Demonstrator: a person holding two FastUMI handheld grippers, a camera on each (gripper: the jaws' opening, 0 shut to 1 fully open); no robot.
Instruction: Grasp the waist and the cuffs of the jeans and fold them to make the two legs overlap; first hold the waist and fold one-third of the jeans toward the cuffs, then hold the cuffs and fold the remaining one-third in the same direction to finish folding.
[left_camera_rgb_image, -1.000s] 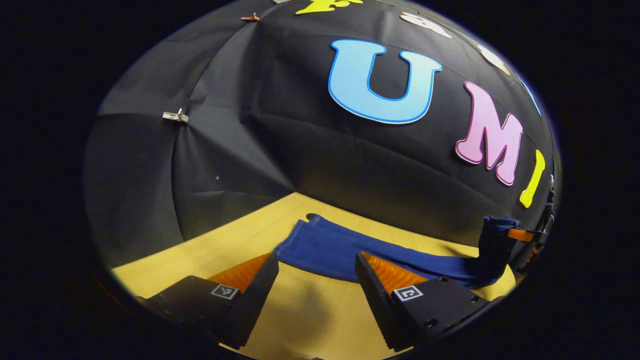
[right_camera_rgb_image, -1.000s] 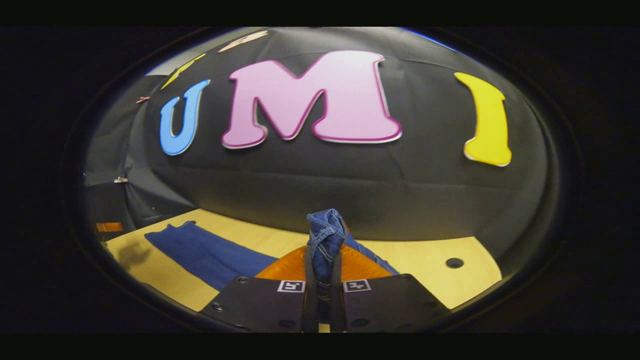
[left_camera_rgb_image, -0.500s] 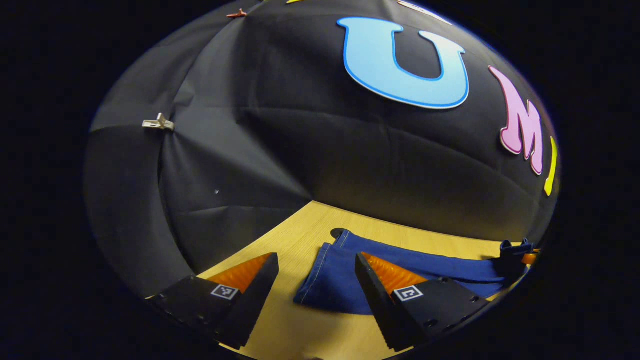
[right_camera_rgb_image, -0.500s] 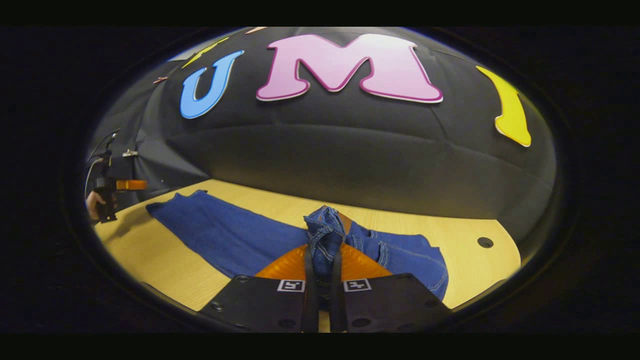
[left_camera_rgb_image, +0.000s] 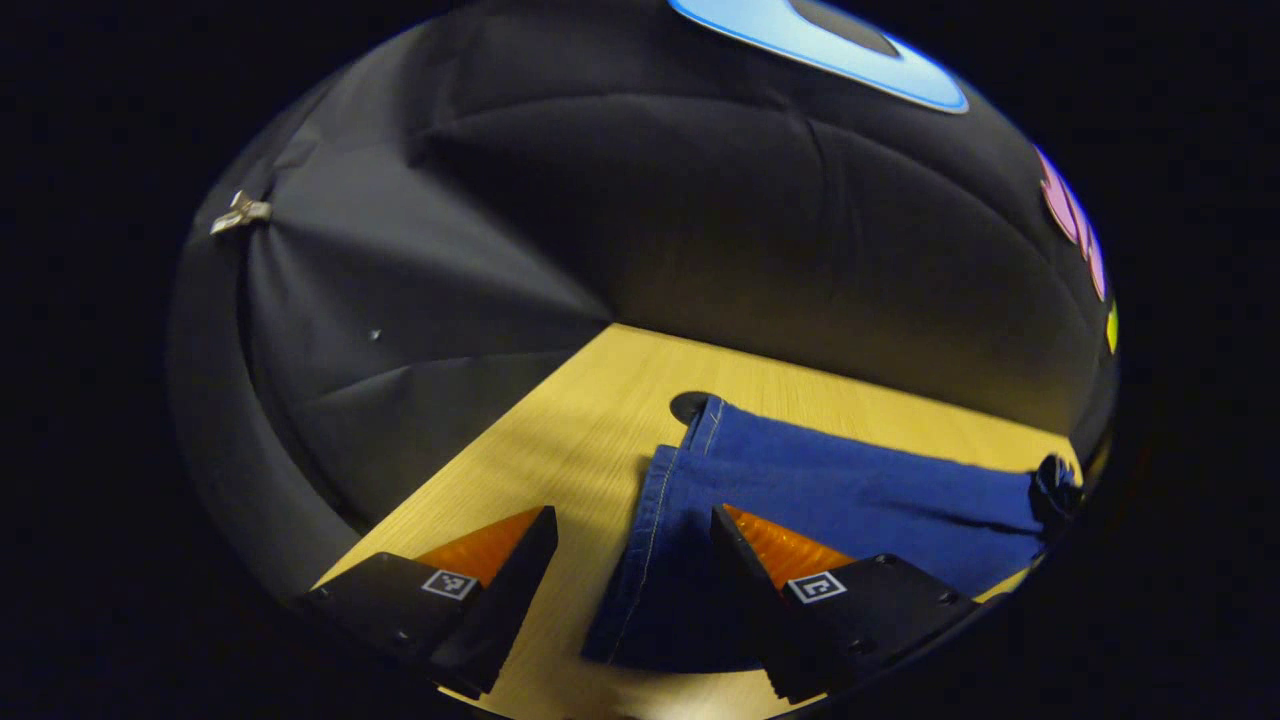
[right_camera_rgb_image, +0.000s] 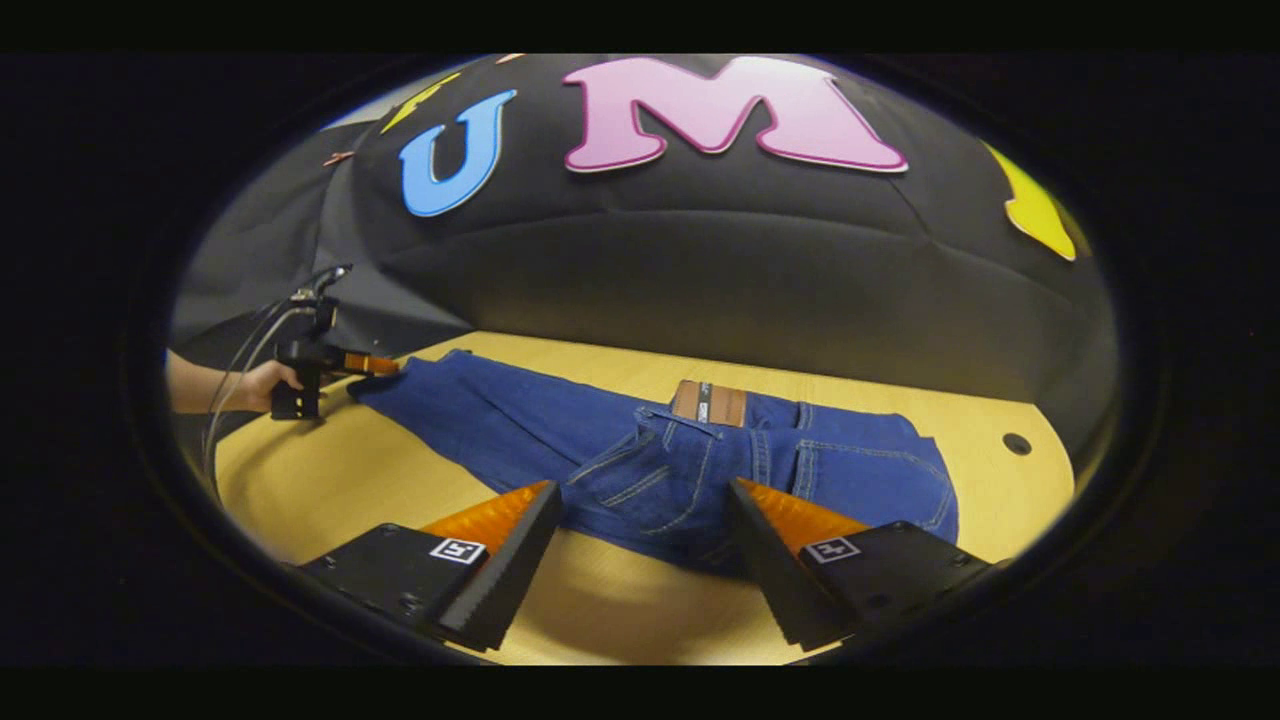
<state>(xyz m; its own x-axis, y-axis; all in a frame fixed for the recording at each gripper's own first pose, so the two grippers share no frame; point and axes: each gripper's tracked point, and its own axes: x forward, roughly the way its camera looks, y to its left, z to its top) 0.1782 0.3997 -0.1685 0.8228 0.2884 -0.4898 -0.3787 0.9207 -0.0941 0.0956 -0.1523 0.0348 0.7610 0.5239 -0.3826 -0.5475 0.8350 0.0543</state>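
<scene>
A pair of blue jeans (right_camera_rgb_image: 640, 450) lies flat across a light wooden table (right_camera_rgb_image: 330, 490), legs stretched toward the left of the right gripper view and the waist (right_camera_rgb_image: 800, 430), with its brown patch (right_camera_rgb_image: 708, 402), toward the right. In that view the right gripper (right_camera_rgb_image: 640, 545) hovers just above the near edge of the seat with its fingers spread wide apart and nothing between them. At the far left, a hand (right_camera_rgb_image: 262, 382) holds the left gripper (right_camera_rgb_image: 375, 368) at the cuffs (right_camera_rgb_image: 400, 385); whether it touches the cloth is hard to tell at that size. In the left gripper view, the left gripper (left_camera_rgb_image: 632, 560) stands wide apart over the cuffs (left_camera_rgb_image: 665, 480), one finger (left_camera_rgb_image: 770, 555) above the denim, the other over bare table (left_camera_rgb_image: 560, 440). A round hole (right_camera_rgb_image: 1017, 443) sits in the tabletop beyond the waist
</scene>
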